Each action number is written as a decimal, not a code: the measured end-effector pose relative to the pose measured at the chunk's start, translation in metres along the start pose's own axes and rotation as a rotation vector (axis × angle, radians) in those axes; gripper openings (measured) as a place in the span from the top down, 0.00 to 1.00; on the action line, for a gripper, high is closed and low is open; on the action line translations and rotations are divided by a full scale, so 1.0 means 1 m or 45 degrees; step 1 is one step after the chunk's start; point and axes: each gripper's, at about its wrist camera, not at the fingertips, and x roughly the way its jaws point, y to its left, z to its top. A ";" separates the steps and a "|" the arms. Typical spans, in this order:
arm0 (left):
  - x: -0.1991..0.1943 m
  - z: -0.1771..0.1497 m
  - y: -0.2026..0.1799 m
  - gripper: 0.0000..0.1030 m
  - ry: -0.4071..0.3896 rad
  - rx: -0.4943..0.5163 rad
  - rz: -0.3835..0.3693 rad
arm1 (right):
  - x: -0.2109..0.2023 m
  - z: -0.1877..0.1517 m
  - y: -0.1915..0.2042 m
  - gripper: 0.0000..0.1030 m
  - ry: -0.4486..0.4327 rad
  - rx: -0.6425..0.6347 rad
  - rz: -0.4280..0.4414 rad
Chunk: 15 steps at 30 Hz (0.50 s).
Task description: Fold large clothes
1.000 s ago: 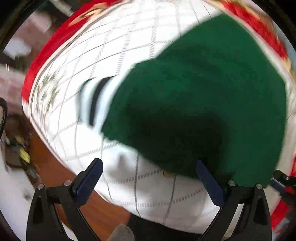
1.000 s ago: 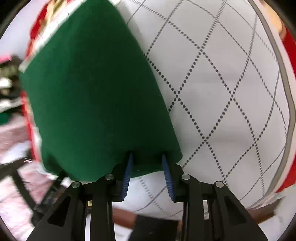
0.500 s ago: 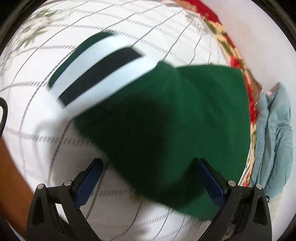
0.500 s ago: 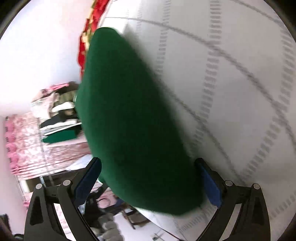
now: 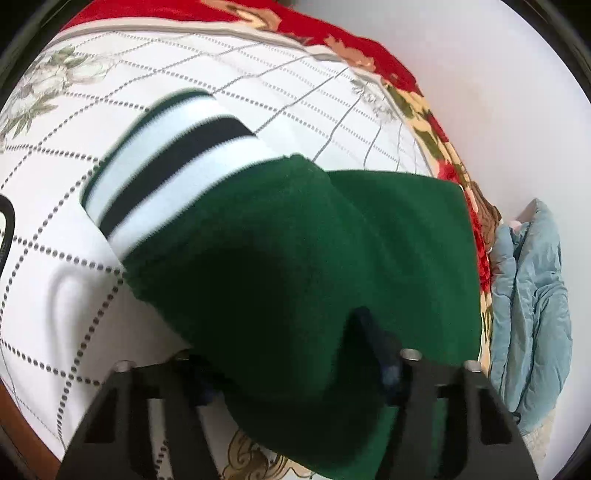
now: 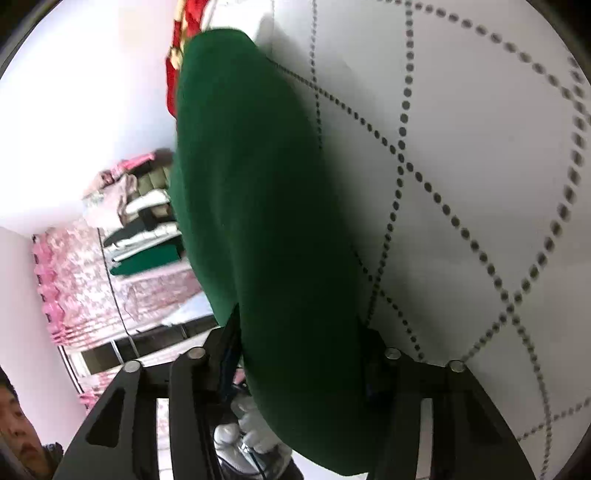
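Observation:
A dark green garment (image 5: 332, 229) with a white and black striped band (image 5: 177, 155) lies folded on the white quilted bedspread (image 5: 74, 184). In the left wrist view a thick bunch of its near edge fills my left gripper (image 5: 280, 339); the jaws are closing and the cloth hides the left finger. In the right wrist view the green garment (image 6: 266, 221) runs away from the camera as a tall fold. My right gripper (image 6: 299, 321) has that fold between its closing jaws, with cloth touching both fingers.
The bedspread (image 6: 461, 147) has a red floral border (image 5: 332, 22). A light blue garment (image 5: 532, 295) hangs by the wall at right. Beyond the bed are stacked clothes (image 6: 140, 206), a pink curtain (image 6: 74, 266), a white-gloved hand (image 6: 251, 428) and a person (image 6: 14, 424).
Both grippers stood wide open around the green edge half a second ago and have since narrowed onto it. Both cameras have sunk closer to the bed and the cloth.

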 end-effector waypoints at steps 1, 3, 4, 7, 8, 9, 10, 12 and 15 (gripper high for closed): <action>0.000 0.001 -0.002 0.75 -0.016 0.006 0.010 | 0.004 0.003 0.001 0.36 0.012 0.002 0.005; 0.004 0.005 -0.007 0.81 -0.012 0.008 -0.020 | 0.011 0.008 0.007 0.27 0.035 -0.013 0.010; 0.004 0.005 -0.007 0.81 -0.015 0.004 -0.023 | 0.012 0.009 0.006 0.21 0.037 -0.020 0.008; 0.007 0.008 -0.003 0.81 -0.014 -0.008 -0.052 | 0.025 0.014 0.018 0.17 0.034 -0.060 -0.001; 0.008 0.009 -0.001 0.81 -0.020 -0.016 -0.060 | 0.032 0.016 0.024 0.18 0.032 -0.079 -0.012; 0.008 0.011 0.001 0.80 -0.027 -0.021 -0.061 | 0.036 0.017 0.028 0.29 0.026 -0.088 -0.022; 0.007 0.013 0.004 0.73 -0.024 -0.031 -0.060 | 0.038 0.019 0.029 0.39 0.029 -0.068 -0.009; 0.006 0.019 0.014 0.63 0.025 -0.119 -0.062 | 0.039 0.020 0.034 0.48 0.029 -0.012 0.032; -0.006 0.022 0.029 0.47 0.104 -0.232 -0.079 | 0.037 0.018 0.040 0.56 0.032 0.049 0.099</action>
